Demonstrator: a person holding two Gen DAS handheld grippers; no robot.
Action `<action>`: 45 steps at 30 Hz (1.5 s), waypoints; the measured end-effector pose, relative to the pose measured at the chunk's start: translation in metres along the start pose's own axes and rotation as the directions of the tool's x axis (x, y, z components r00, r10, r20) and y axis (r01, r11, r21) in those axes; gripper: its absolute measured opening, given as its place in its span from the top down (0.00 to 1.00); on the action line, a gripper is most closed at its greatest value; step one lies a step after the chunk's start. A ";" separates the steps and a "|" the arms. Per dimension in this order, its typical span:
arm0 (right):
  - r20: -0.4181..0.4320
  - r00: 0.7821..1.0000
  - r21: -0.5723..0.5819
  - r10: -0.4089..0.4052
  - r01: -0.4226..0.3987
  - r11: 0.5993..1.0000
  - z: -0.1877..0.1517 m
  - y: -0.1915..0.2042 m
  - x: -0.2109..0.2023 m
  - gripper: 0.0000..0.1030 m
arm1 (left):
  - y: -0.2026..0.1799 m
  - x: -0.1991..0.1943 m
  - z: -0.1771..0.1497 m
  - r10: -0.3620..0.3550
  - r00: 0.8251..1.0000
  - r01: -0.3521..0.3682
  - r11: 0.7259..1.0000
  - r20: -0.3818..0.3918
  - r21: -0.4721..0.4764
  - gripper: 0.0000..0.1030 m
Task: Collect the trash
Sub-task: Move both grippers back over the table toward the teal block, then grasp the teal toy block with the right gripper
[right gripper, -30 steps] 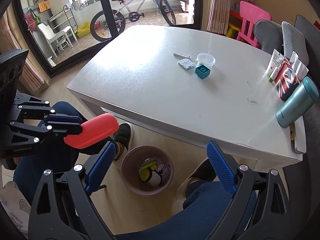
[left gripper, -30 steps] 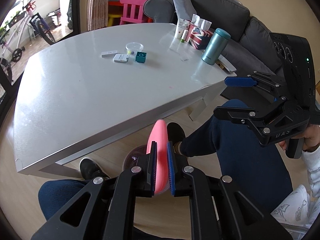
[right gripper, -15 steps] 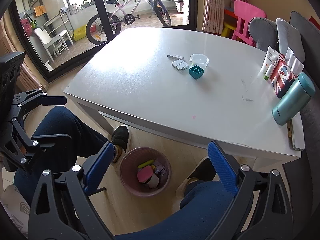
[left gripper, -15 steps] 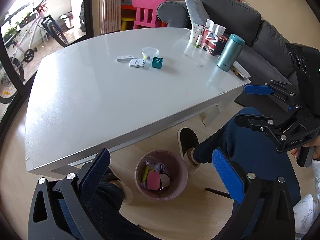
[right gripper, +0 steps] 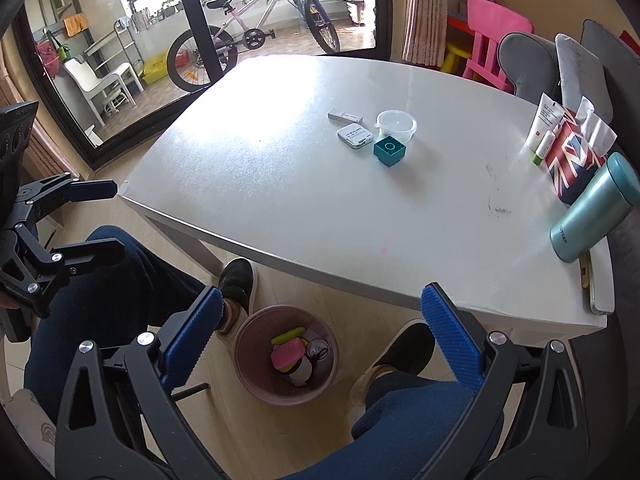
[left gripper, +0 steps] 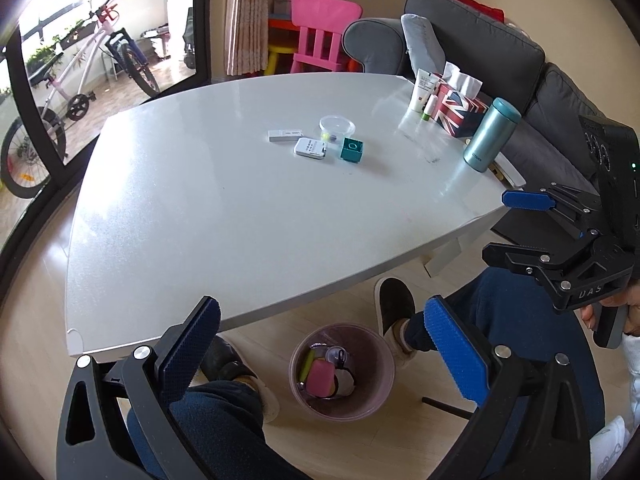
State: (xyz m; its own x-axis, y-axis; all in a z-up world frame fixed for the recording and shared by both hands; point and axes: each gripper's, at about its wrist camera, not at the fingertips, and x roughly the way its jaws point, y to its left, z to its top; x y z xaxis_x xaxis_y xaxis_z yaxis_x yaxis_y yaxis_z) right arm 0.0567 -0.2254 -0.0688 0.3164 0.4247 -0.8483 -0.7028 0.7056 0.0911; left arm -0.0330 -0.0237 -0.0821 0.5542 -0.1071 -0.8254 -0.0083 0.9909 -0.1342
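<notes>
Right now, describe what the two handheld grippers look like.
Both are black angular frames with silver bolts and ribbed blue pads. The left gripper shows its pads head-on; the right gripper, seen from the side, bears white "DAS" lettering, a bulky black housing with a green light, and a grey handle.

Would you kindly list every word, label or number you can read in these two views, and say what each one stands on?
"DAS": on the black body of the right tongs, seen from the left wrist.
Brand word near the base of the teal flask: too blurred to read.
Print on the white tube: too small.
Print on the two flat white boxes: too small.
Teal box: a ring mark only, no words.
</notes>
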 end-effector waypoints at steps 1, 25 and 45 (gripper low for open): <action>0.001 1.000 -0.004 -0.002 0.002 1.000 0.006 -0.003 0.003 0.05 | 0.002 0.002 0.003 0.007 1.000 -0.007 1.000 0.003 0.000 0.05; -0.078 0.997 -0.122 -0.025 0.015 0.992 0.113 -0.051 0.126 0.05 | 0.030 0.026 0.048 0.040 0.999 -0.039 0.999 0.033 -0.036 0.05; -0.178 0.984 -0.219 -0.029 -0.011 0.976 0.137 -0.071 0.206 0.55 | 0.046 0.053 0.046 0.021 0.999 -0.023 0.996 -0.025 -0.086 0.05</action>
State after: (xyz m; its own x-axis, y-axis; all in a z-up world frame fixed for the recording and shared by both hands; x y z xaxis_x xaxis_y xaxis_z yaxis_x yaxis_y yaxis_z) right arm 0.2594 -0.1107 -0.1781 0.2181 0.2961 -0.9299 -0.8285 0.5597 -0.0160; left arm 0.0338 0.0201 -0.1067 0.5332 -0.0880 -0.8414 -0.0926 0.9825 -0.1615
